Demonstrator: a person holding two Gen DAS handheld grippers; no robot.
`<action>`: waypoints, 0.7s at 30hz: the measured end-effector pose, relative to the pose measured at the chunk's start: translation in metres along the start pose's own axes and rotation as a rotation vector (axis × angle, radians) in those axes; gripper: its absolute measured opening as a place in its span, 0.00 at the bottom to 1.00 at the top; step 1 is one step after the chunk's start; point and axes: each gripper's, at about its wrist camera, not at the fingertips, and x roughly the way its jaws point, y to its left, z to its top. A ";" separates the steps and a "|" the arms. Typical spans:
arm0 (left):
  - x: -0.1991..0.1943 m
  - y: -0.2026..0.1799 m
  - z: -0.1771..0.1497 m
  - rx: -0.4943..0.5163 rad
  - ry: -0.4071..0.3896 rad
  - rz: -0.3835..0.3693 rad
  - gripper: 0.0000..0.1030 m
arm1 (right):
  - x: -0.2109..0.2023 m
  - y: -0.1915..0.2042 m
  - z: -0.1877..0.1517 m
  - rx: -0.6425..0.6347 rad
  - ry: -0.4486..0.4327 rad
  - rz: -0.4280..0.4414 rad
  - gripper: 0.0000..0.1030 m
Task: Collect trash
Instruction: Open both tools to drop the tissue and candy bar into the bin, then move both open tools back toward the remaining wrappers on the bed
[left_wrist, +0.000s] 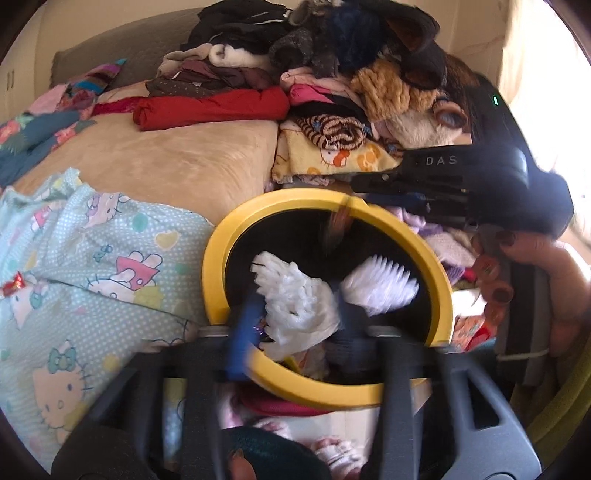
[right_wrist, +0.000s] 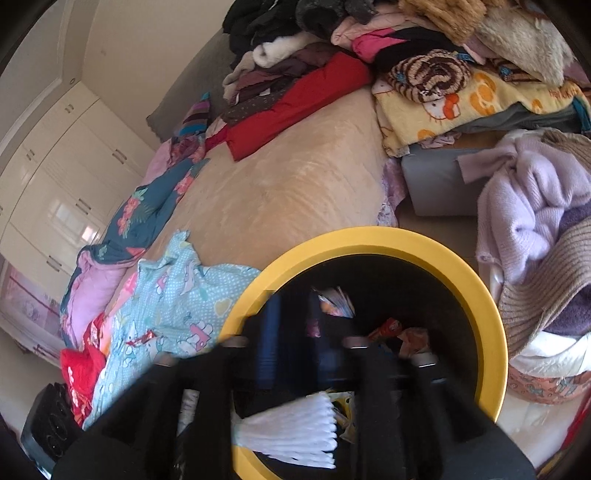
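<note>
The left gripper hangs right over the round black bin with the thick yellow rim, and its jaws are closed on a crumpled white paper tissue. The right gripper is over the same bin, and a small shiny wrapper sits just past its blurred blue fingers; I cannot tell if those jaws are open or closed, or if they are touching the wrapper at all. A white pleated paper lies low in the bin, with more bright scraps near it. The bin sits at the edge of a bed with a tan fuzzy cover, beside a light blue blanket with cartoon cats. One red shiny candy wrapper is on that blanket, far off to the side (easy to miss!). What could go wrong: both grippers crowd one small opening, so they may bump each other or knock the rim and tip the bin. The tissue is light and may stick to a finger or float out onto the blanket.
</note>
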 end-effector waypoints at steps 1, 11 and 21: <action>-0.002 0.003 0.000 -0.017 -0.016 -0.007 0.75 | -0.001 0.000 0.000 0.003 -0.011 -0.004 0.50; -0.038 0.034 0.004 -0.127 -0.138 0.043 0.89 | -0.023 0.033 0.005 -0.147 -0.173 0.033 0.71; -0.069 0.060 0.000 -0.159 -0.184 0.109 0.89 | -0.017 0.074 -0.001 -0.281 -0.206 0.094 0.75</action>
